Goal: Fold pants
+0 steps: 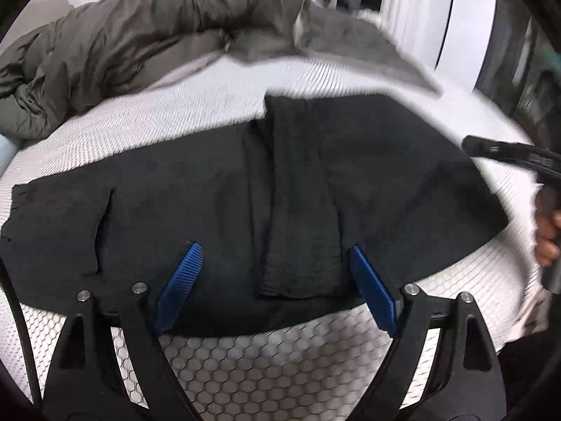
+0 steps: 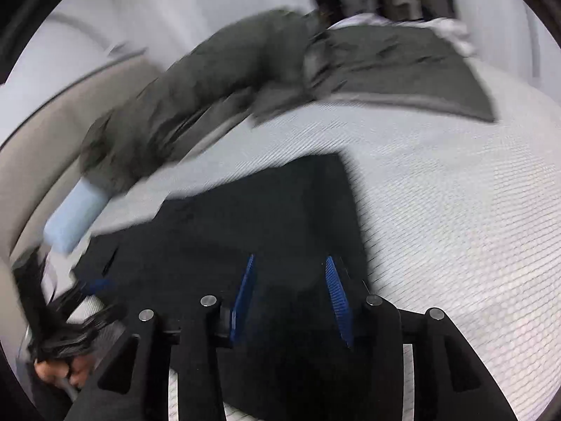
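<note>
- While both views are motion-blurred, the black pants lie flat on the bed, spread sideways across the left wrist view.
- Pants look folded over: a narrower dark strip lies on top, running from the far edge to the near edge.
- Slit or pocket opening shows on the left part of the pants.
- Left gripper open wide, blue pads spread to either side of the strip's near end; nothing between them, and contact with the cloth cannot be told.
- Right gripper also open, blue pads apart over the pants; no cloth visibly pinched, but everything between them is dark and hard to read.
- In the right wrist view the pants end in a square corner toward the far right, with bare bed beyond.
- Olive-grey duvet bunched at the far side of the bed, well apart from the pants; its flat corner reaches toward the right.
- Pale blue block sits at the bed's left edge, just beside the duvet's end.
- Hand on the right gripper's handle at the right rim of the left view.
- Other hand at the lower left of the right view, blurred.
</note>
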The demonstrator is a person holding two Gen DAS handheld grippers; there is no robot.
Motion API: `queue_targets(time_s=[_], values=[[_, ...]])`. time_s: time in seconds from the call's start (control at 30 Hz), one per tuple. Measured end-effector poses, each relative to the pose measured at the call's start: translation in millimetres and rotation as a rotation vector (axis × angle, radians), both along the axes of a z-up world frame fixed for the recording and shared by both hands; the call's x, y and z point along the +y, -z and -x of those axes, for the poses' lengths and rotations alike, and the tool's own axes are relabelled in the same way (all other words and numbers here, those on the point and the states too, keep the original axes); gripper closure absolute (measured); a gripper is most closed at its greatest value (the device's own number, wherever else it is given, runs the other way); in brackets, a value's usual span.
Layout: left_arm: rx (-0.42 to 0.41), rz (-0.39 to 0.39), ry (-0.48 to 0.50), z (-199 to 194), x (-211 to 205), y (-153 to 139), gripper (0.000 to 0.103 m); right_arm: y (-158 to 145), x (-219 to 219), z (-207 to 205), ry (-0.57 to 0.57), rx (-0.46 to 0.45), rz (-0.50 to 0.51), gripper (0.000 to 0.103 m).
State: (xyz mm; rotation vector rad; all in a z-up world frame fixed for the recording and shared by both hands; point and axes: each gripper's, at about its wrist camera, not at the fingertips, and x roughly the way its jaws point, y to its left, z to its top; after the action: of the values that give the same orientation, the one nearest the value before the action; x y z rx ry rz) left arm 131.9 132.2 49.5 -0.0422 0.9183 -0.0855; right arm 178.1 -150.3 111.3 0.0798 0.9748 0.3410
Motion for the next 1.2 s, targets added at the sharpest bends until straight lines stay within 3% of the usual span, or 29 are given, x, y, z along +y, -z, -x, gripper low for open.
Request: queue_targets(time_s=[0.07,0.17,0.3,0.4,0.47,0.6,0.63,0.73,0.87,1.0,1.07,1.1,1.13,1.2], values=[[0.015,-0.037,-0.016,1,-3,7,0.018,19,38,12,-0.093,0.036,0.079,0.061],[-0.060,-0.072,-0.005,11,-14,-9,0.021,40,76,27,-0.189,0.026,0.184,0.060],[-0.198,0.025,0.114,22,-37,-39,0.020,46,84,29,-0.208,0.031,0.195,0.054],[-0.123,0.058,0.183,4,-63,-31,0.020,45,72,26,-0.193,0.049,0.190,0.054],[-0.042,0.071,0.209,-11,-75,-16,0.020,43,63,27,-0.186,0.050,0.239,0.054],[0.032,-0.070,0.130,-21,-74,9,0.022,34,11,34,-0.081,0.009,0.400,0.052],[0.037,-0.064,0.118,-21,-71,10,0.022,32,-7,33,-0.031,0.016,0.398,0.050],[0.009,0.028,0.095,-16,-61,-3,0.023,19,-31,34,0.028,0.022,0.273,0.050],[-0.092,0.135,0.130,-12,-65,-35,0.022,-4,-11,44,-0.039,-0.064,0.202,0.050],[-0.093,0.094,0.198,-46,-88,-38,0.023,1,29,26,-0.127,-0.014,0.103,0.050],[-0.024,0.070,0.207,-75,-92,-23,0.040,19,45,12,-0.169,0.039,0.090,0.050],[0.052,0.063,0.205,-89,-93,-8,0.058,29,49,5,-0.178,0.075,0.097,0.051],[0.088,0.055,0.194,-97,-93,2,0.068,38,52,1,-0.177,0.102,0.131,0.052],[0.087,0.086,0.189,-104,-84,11,0.076,52,51,-3,-0.154,0.084,0.294,0.055]])
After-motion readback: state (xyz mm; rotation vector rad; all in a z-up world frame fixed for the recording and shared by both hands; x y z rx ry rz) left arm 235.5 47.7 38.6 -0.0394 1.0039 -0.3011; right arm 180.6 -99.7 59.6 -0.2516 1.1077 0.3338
